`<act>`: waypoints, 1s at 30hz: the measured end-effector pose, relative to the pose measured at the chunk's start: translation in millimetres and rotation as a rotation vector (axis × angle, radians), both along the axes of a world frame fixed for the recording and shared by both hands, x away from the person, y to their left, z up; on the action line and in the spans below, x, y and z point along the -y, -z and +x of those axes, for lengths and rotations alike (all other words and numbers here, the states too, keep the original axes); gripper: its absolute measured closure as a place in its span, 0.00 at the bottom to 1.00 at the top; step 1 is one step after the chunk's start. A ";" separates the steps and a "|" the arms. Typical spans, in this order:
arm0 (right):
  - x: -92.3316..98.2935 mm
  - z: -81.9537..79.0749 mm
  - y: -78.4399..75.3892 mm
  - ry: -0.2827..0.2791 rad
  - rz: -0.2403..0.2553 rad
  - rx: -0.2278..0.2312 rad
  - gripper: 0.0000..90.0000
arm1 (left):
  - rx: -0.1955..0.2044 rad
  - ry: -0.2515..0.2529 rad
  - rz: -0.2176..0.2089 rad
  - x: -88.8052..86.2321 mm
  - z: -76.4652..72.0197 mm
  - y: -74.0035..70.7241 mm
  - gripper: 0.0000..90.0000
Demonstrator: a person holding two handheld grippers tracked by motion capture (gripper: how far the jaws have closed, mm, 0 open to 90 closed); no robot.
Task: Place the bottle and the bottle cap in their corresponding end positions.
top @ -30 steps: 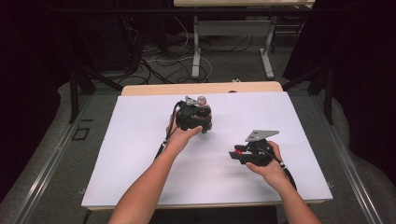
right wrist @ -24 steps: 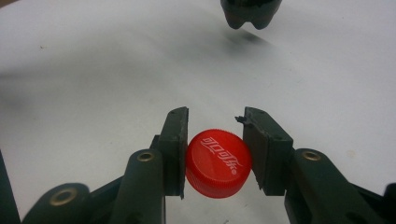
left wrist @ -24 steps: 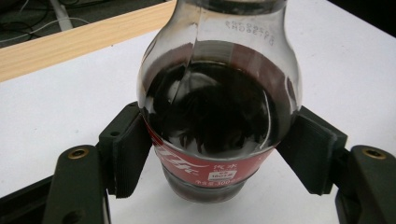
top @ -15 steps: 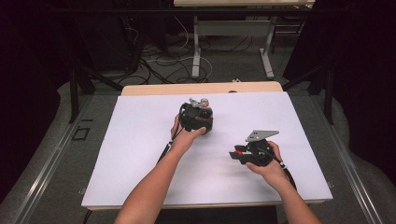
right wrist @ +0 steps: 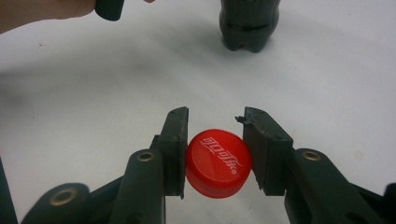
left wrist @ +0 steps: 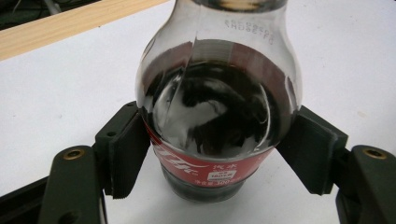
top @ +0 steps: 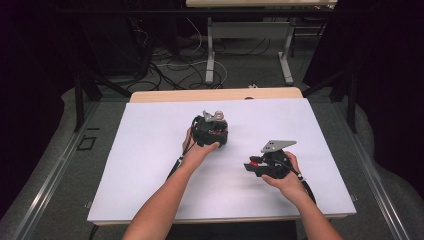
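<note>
A cola bottle [left wrist: 219,107] with a red label, open at the neck and holding dark drink, stands upright on the white sheet. My left gripper [left wrist: 219,144] has one pad on each side of the label and is shut on it, though its jaws have just eased open a little. In the high view, the left gripper [top: 212,131] is at the table's middle. My right gripper [right wrist: 217,140] is shut on a red bottle cap [right wrist: 218,163] just above the sheet. In the high view the right gripper [top: 251,166] lies to the right and nearer. The bottle [right wrist: 247,28] stands beyond it.
A white sheet [top: 150,165] covers the table, leaving a wooden strip [top: 215,94] bare at the far edge. Table legs and loose cables [top: 165,65] lie on the floor beyond it. Dark curtains close both sides.
The left hand has sunk a little with the bottle, toward the sheet. The right hand and its cap have kept still.
</note>
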State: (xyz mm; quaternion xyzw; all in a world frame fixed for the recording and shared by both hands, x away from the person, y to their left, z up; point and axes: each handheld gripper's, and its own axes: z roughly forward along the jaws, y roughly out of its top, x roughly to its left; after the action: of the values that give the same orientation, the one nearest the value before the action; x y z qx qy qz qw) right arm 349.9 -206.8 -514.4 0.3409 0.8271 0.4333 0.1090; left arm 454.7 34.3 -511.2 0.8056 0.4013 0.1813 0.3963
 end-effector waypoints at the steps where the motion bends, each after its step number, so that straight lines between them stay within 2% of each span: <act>1: -0.4 -0.4 -0.3 -0.004 -0.004 -0.013 0.68 | -0.001 0.000 0.001 -0.1 0.0 0.0 0.32; 5: -2.3 0.1 0.7 -0.010 -0.010 -0.004 0.68 | -0.008 -0.005 0.001 0.3 0.4 1.4 0.31; 6: -3.0 0.3 1.6 -0.007 -0.004 0.001 0.68 | -0.009 0.002 0.007 -0.3 0.9 2.0 0.29; 7: -3.2 0.2 1.8 -0.005 -0.006 -0.006 0.68 | -0.020 -0.003 -0.008 0.1 0.3 3.0 0.26; 9: -4.6 0.2 3.2 -0.003 -0.002 -0.013 0.68 | -0.025 0.002 0.002 -2.0 0.4 3.2 0.23; 10: -4.0 1.0 2.9 -0.019 -0.023 -0.021 0.68 | -0.027 -0.001 -0.013 -2.4 0.1 4.0 0.19; 12: -6.9 1.2 5.4 -0.009 -0.009 -0.011 0.68 | -0.023 -0.007 -0.022 -4.5 -1.3 4.7 0.18; 13: -7.7 1.2 5.4 -0.016 -0.018 -0.018 0.68 | -0.017 -0.008 -0.018 -6.5 -1.7 4.9 0.17; 18: -15.9 1.3 9.4 -0.031 -0.027 -0.014 0.68 | -0.044 0.002 -0.047 -15.8 -3.6 6.6 0.07; 19: -16.9 1.3 8.9 -0.038 -0.039 -0.026 0.68 | -0.047 0.001 -0.053 -17.3 -4.1 7.2 0.06; 22: -23.7 1.9 11.8 -0.038 -0.031 -0.015 0.68 | -0.064 -0.001 -0.056 -23.0 -6.6 7.6 0.01; 27: -36.8 3.7 13.8 -0.070 -0.052 -0.028 0.68 | -0.072 -0.010 -0.084 -34.2 -12.0 7.6 0.01; 28: -40.2 4.4 15.1 -0.071 -0.045 -0.014 0.68 | -0.077 -0.012 -0.100 -36.0 -13.1 7.4 0.01; 30: -45.3 6.1 14.2 -0.089 -0.059 -0.014 0.68 | -0.089 -0.010 -0.103 -40.2 -16.0 5.3 0.01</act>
State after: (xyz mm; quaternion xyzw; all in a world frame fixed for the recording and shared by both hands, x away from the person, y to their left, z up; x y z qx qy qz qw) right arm 356.0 -161.5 -528.6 0.3035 0.8547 0.4106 0.0937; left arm 438.6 74.6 -516.5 0.7893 0.4315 0.1264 0.4182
